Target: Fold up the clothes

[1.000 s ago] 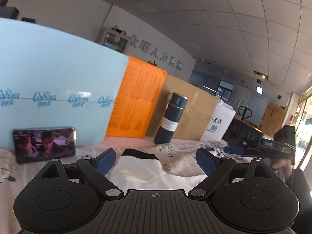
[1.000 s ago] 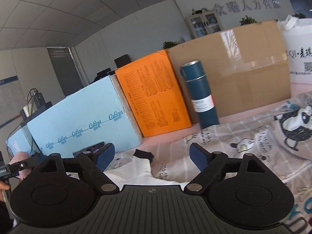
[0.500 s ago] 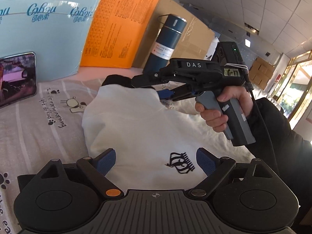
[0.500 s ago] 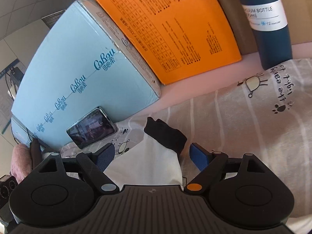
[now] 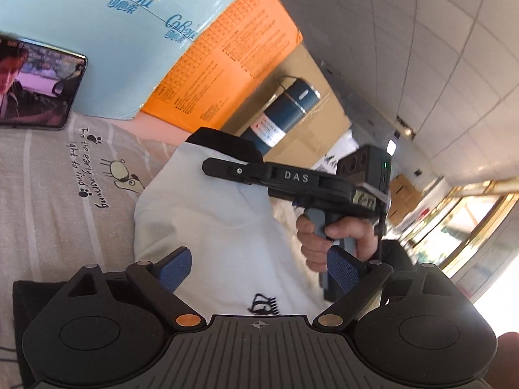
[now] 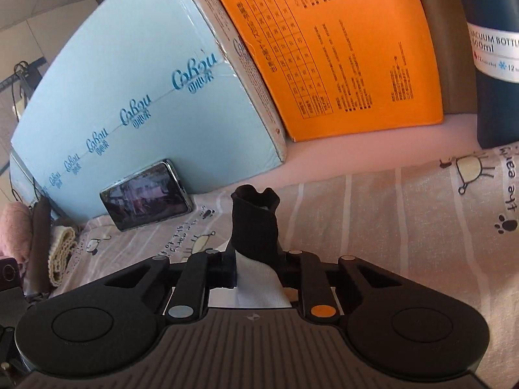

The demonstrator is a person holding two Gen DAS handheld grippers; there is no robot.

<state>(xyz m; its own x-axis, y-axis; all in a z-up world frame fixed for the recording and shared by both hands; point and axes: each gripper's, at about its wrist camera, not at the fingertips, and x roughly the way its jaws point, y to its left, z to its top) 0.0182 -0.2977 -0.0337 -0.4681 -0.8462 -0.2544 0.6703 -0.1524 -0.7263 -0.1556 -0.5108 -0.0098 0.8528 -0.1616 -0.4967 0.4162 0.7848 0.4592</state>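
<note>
A white sweatshirt with black cuffs and a small black crown print lies on the striped sheet. My left gripper is open, hovering over the garment's near part, holding nothing. My right gripper is shut on the white sleeve just behind its black cuff, which sticks up past the jaws. In the left wrist view the right gripper reaches over the far end of the sweatshirt, held by a hand.
A light blue box, an orange box and a brown carton stand along the back. A dark blue vacuum bottle stands beside them. A phone leans on the blue box. Folded towels lie at left.
My right gripper has closed on the sleeve at the black cuff; it was open half a second ago. My left gripper has tilted down and moved in over the sweatshirt.
</note>
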